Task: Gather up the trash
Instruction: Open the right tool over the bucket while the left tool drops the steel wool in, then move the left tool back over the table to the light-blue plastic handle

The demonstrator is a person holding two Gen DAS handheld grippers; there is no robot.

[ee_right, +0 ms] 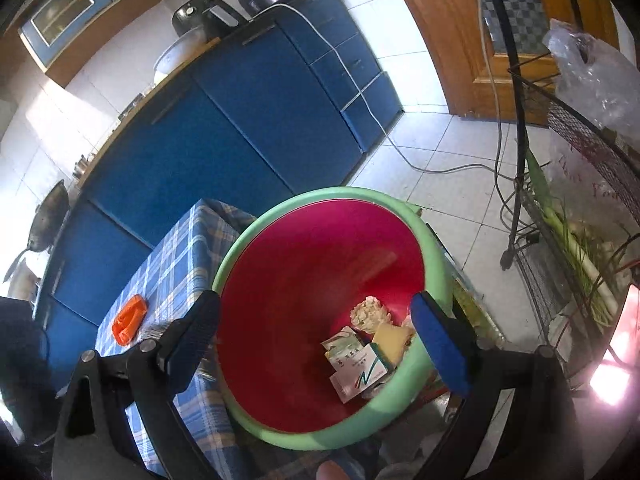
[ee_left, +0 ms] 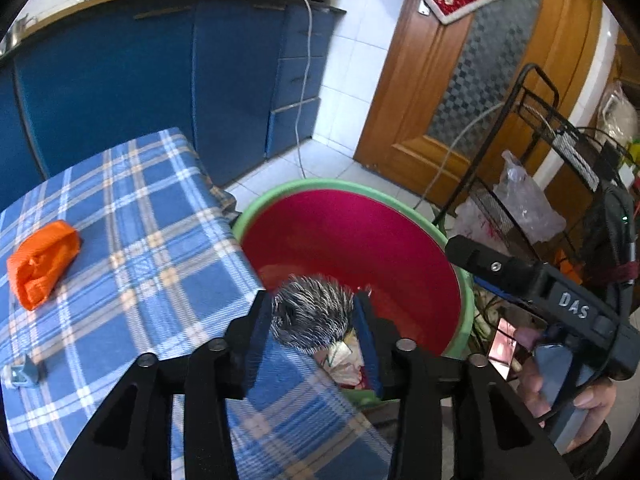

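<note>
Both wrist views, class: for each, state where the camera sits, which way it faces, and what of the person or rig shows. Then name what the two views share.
Left wrist view: on the left gripper, looking down over the table edge into the bin; a black-and-white crumpled wrapper sits between its fingers; the right gripper and a hand show.
Right wrist view: on the right gripper, open, looking down into the bin.
Shared: red bin, plaid table, orange item.

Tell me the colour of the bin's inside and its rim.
Red inside, pale green rim; the right wrist view shows it best.
</note>
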